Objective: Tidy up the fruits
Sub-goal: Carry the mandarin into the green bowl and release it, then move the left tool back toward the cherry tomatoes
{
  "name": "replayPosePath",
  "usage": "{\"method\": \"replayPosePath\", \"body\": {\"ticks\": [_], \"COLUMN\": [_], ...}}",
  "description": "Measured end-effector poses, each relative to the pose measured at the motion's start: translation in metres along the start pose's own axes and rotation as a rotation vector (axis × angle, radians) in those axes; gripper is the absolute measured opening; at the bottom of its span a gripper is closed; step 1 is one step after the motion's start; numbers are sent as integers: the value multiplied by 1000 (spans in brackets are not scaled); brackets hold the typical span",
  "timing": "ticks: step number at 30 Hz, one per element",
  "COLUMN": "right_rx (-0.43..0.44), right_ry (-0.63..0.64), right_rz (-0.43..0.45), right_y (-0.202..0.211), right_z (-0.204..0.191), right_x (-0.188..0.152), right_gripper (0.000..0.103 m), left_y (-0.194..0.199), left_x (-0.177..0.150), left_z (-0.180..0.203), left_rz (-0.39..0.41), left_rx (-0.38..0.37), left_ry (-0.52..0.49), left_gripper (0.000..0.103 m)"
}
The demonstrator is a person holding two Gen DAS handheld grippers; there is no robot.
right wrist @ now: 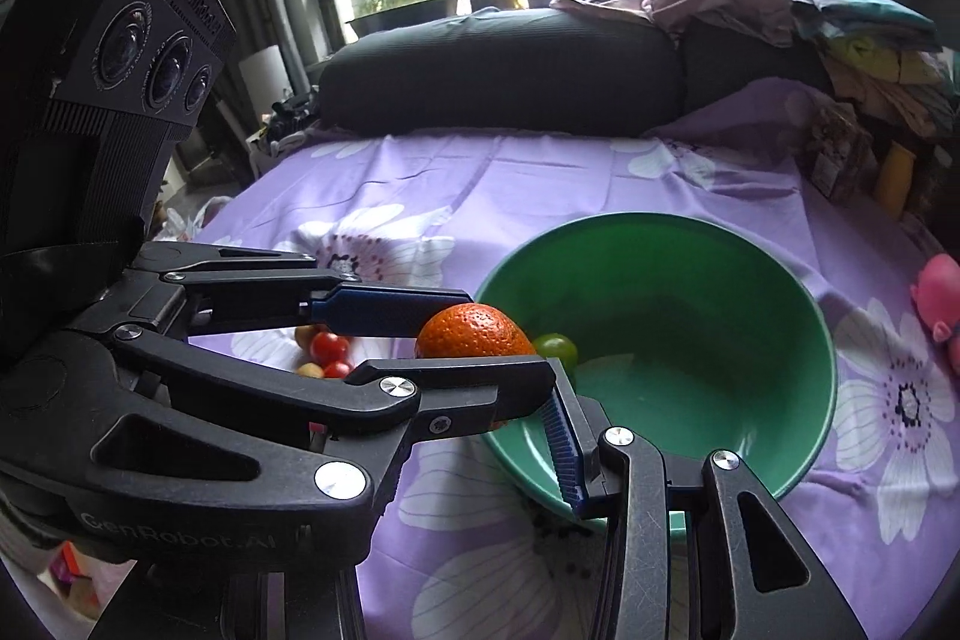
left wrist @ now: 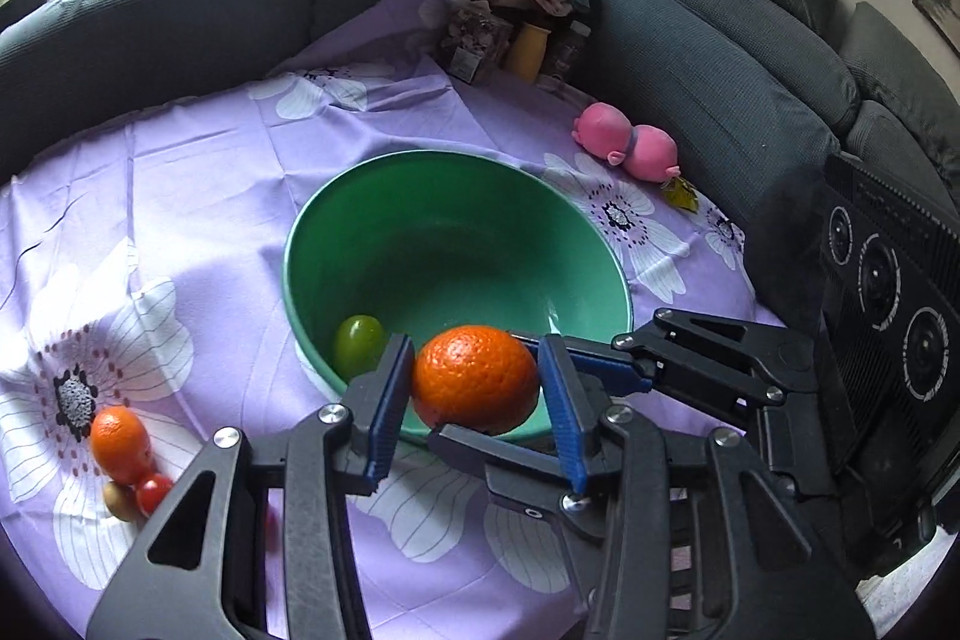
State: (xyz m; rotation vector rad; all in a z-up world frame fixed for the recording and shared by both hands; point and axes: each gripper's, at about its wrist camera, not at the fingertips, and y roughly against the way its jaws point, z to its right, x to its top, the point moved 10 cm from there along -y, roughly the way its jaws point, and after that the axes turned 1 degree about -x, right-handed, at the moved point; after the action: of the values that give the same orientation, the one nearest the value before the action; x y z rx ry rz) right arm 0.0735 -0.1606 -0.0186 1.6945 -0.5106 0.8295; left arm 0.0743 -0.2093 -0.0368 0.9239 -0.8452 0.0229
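While both tools sit on one orange (left wrist: 480, 382), I read the step as carry-to-bowl, release not yet done. Left gripper (left wrist: 473, 358) is narrow, its blue pads pressed on the orange's two sides. Right gripper (right wrist: 549, 394) is narrow too and comes in crosswise: one finger under the fruit, the other at its upper far side. It looks clamped as well, though my own finger hides the contact in the right view. The orange hangs above the near rim of the green bowl (left wrist: 300, 232), partly over the inside, clear of the cloth (left wrist: 210, 172). One green grape (left wrist: 359, 349) lies inside against the near wall, just beside the left pad. Still out on the cloth, well apart to the left: a second orange (left wrist: 120, 445) with small tomatoes (left wrist: 153, 490) touching it. Next move, as I judge it: push a bit further over the bowl's middle, drop lower, then open both tools together so the fruit doesn't roll off one finger. Risks: clipping the rim on the way down, or landing on the grape. After that, go for the pile on the left.
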Motion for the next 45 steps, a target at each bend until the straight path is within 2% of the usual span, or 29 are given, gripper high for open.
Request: {"method": "replayPosePath", "body": {"ticks": [6,8,9,11,13,17,22,28,32,35,42,45], "right_rx": [0,0,0,0,-2,-27,-45,-27,12,39,62,91], "right_ry": [-58,-83,-99,-146,-177,-181,-196,-146,-76,-32,57,25], "right_rz": [-19,-32,-38,-52,-56,-49,-16,5,-7,-37,-126,-178], "right_y": [-9,-13,-15,-18,-18,-11,4,17,15,8,-13,-23], "right_z": [19,23,25,32,37,44,48,30,3,-19,-58,-64], "right_x": [-9,-13,-14,-15,-16,-18,-13,-7,-7,-11,-33,-44], "right_gripper": [43,43,43,43,43,43,43,43,43,43,43,43], "left_y": [-20,-26,-27,-28,-20,6,52,101,119,119,106,93], "left_x": [-2,-2,-1,-1,-1,3,-5,-42,-76,-98,-128,-139], "left_z": [1,-2,-3,-6,-7,-25,-69,-125,-148,-152,-133,-125], "left_rz": [-47,-56,-57,-60,-46,5,75,113,113,90,42,5], "left_rx": [6,7,9,25,17,44,158,292,306,303,257,239], "left_ry": [5,26,36,47,51,87,164,279,376,401,339,309], "left_gripper": [41,45,48,71,73,84,88,88,88,88,86,82]}}
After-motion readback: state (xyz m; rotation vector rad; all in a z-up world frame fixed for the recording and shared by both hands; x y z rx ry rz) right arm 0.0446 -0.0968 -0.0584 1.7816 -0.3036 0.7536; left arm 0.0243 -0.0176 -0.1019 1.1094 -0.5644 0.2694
